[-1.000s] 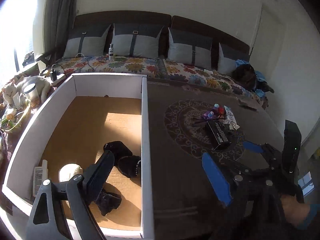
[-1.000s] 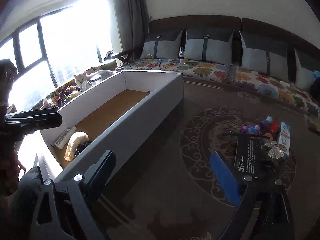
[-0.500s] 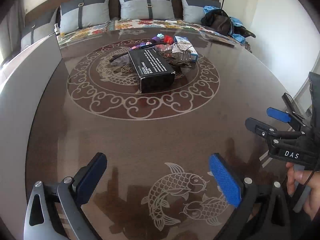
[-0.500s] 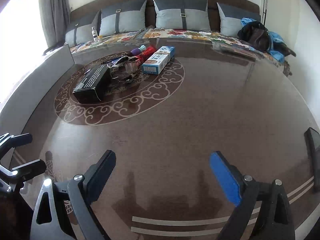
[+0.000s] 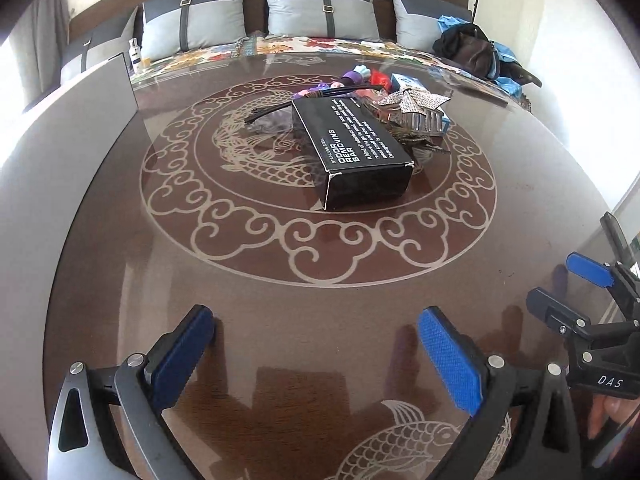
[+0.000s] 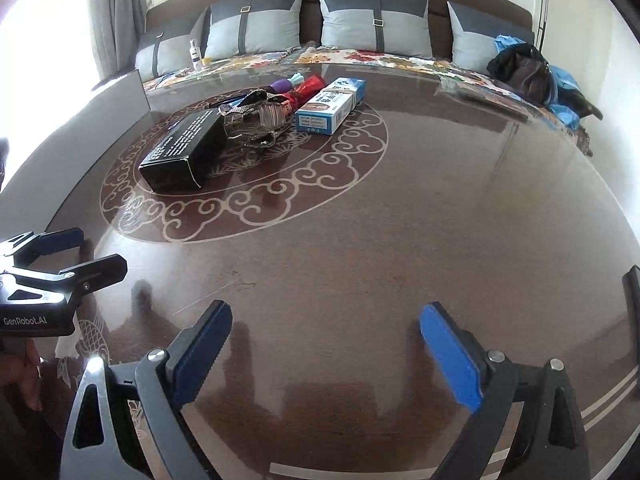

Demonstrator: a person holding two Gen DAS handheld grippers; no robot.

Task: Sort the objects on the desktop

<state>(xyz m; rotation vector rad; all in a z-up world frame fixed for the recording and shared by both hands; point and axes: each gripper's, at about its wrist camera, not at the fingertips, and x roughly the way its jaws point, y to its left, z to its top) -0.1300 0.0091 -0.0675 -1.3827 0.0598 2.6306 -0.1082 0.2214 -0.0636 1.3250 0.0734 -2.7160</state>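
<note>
A black box point(image 5: 352, 148) marked "Odor Removing Bar" lies in the table's round ornament; it also shows in the right wrist view point(image 6: 182, 152). Behind it lies a pile: a sparkly bow point(image 5: 412, 100), a blue-white carton point(image 6: 332, 106), a red item point(image 6: 306, 86), a purple toy point(image 6: 282, 84) and a black cable point(image 5: 280, 110). My left gripper point(image 5: 316, 344) is open and empty, low over the table's near part. My right gripper point(image 6: 324, 340) is open and empty, right of the left one point(image 6: 60, 256).
The dark glossy table point(image 5: 280, 288) has fish ornaments. The white sorting box's wall point(image 5: 60, 132) stands along the left point(image 6: 80, 120). A sofa with grey cushions point(image 5: 320, 12) lies behind, with a dark bag point(image 5: 468, 48) and a small bottle point(image 5: 135, 54).
Both grippers swung away from the white sorting box towards the pile at the table's centre. In the last half second they moved a little nearer to the black box. Both stayed open.
</note>
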